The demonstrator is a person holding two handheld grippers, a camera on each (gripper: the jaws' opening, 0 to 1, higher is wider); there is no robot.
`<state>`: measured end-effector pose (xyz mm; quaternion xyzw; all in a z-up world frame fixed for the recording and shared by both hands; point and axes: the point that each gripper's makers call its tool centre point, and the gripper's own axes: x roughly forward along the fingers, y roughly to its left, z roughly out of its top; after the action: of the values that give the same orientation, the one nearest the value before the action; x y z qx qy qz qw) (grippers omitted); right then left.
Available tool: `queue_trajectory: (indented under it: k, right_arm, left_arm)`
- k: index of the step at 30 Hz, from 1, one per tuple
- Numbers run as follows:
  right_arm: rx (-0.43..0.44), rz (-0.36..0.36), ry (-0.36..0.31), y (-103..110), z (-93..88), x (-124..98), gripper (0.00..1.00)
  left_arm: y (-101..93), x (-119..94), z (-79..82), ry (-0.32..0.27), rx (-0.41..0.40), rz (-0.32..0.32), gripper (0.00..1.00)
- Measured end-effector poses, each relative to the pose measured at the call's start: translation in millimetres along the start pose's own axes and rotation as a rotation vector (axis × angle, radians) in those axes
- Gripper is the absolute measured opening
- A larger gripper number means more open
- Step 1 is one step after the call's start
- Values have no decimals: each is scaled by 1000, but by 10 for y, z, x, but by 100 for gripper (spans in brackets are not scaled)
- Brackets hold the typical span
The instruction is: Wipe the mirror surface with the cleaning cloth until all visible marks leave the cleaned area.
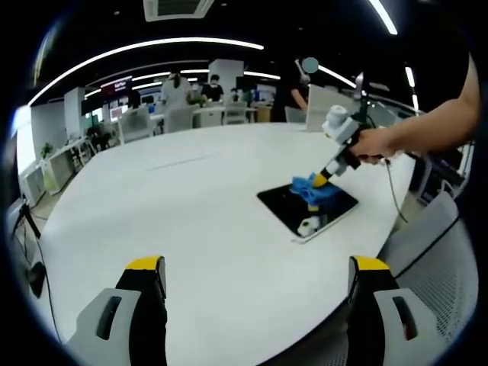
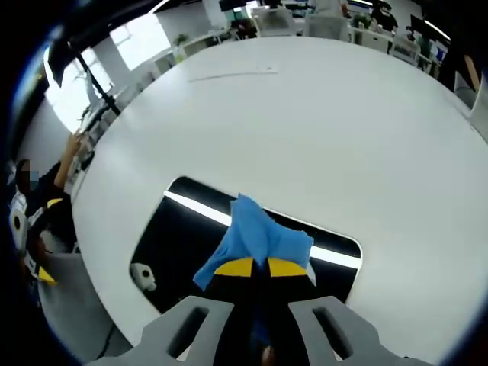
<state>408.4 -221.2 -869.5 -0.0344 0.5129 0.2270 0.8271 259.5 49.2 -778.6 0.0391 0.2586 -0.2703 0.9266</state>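
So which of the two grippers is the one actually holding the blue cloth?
The right gripper: its jaws are shut on the blue cloth, pressing it onto the mirror. The left gripper stands open over the white table, holding nothing.

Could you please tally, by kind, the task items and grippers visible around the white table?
Mirror: 1
Blue cleaning cloth: 1
Grippers: 2, the left gripper open over the table, and the right gripper shut on the cloth
Total: 4
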Motion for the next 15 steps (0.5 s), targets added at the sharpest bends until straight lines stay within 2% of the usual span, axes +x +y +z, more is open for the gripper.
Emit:
queue_trajectory:
  k: [15]
  right_arm:
    - [10,1,-11,-51,164,77,0]
  left_arm:
    - [4,7,-19,7,-2,-1,99]
